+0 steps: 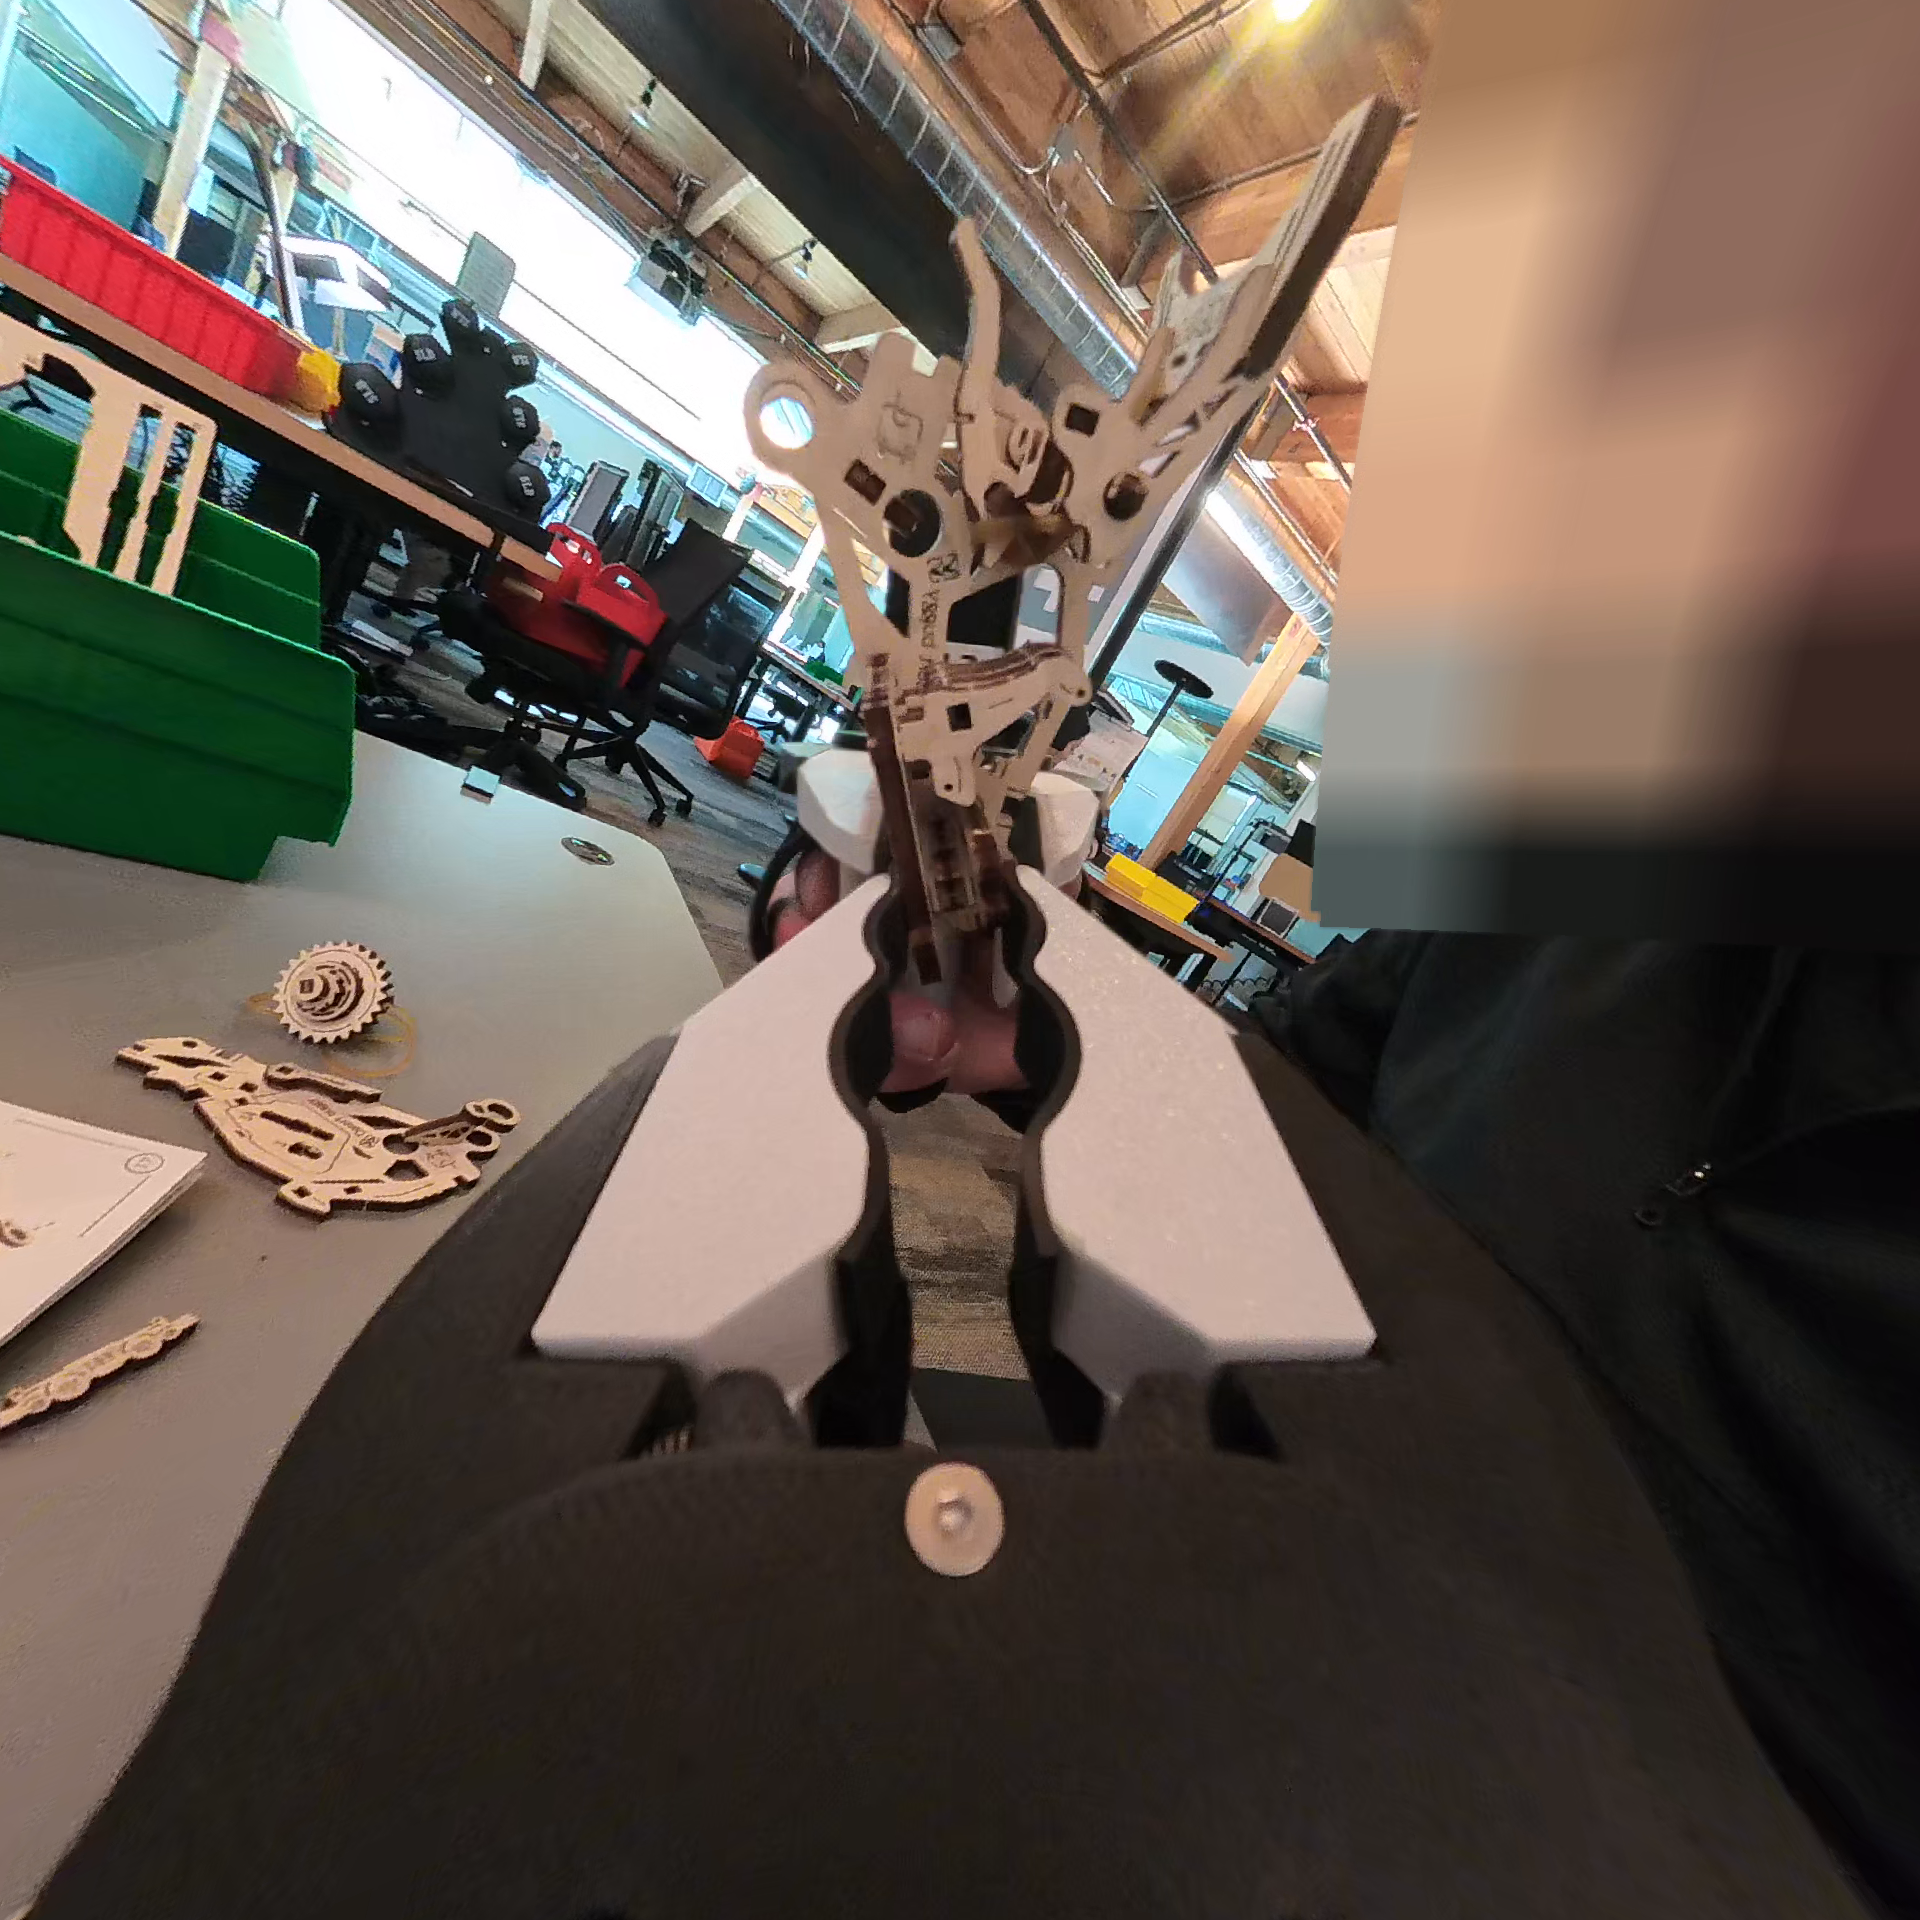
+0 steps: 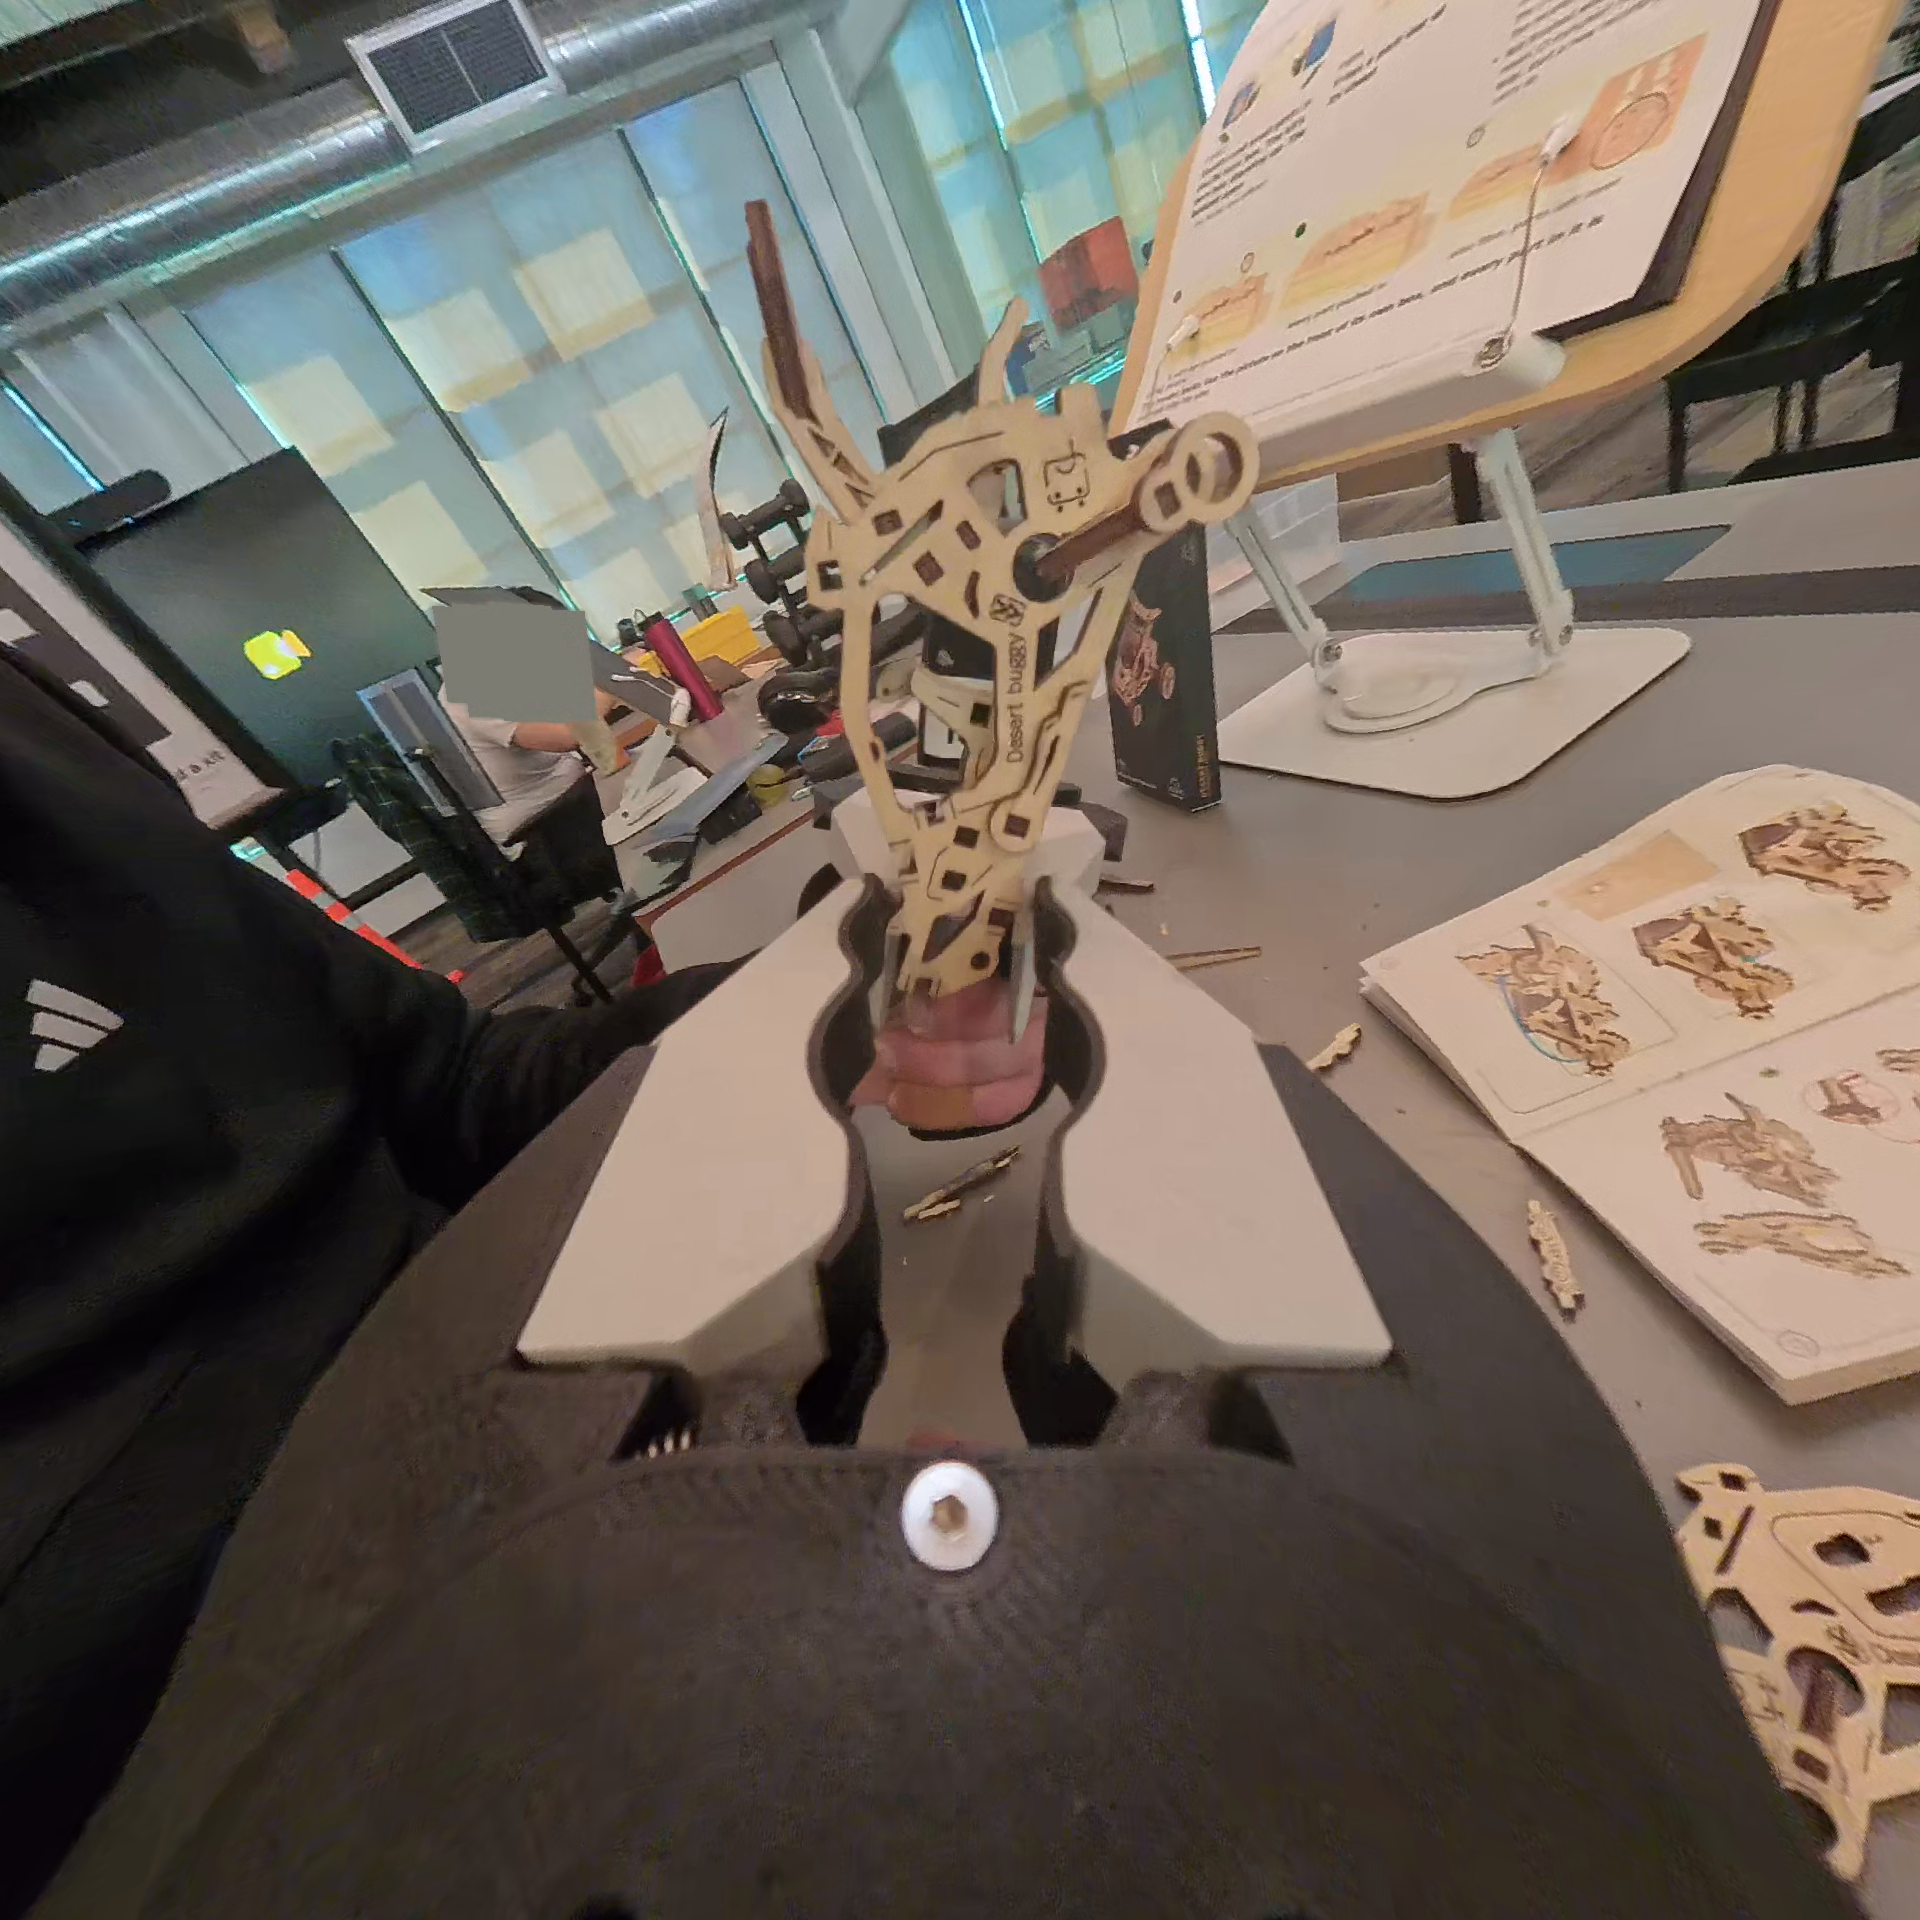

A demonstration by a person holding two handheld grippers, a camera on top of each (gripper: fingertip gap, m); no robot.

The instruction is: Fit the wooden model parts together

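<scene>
While both tongs point upward, the left gripper (image 1: 954, 914) and right gripper (image 2: 951, 935) each clench the lower end of the same wooden model frame (image 2: 966, 675), held mid-frame above the grey table (image 1: 436, 914), where a loose gear (image 1: 332, 992) lies at left.

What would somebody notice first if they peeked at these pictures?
Probably the spiky wooden model, held up in the air in the middle, pinched at its bottom end between the left gripper and right gripper. Next, the open instruction booklet lying on the grey table to the right, and a wooden gear lying left.
</scene>
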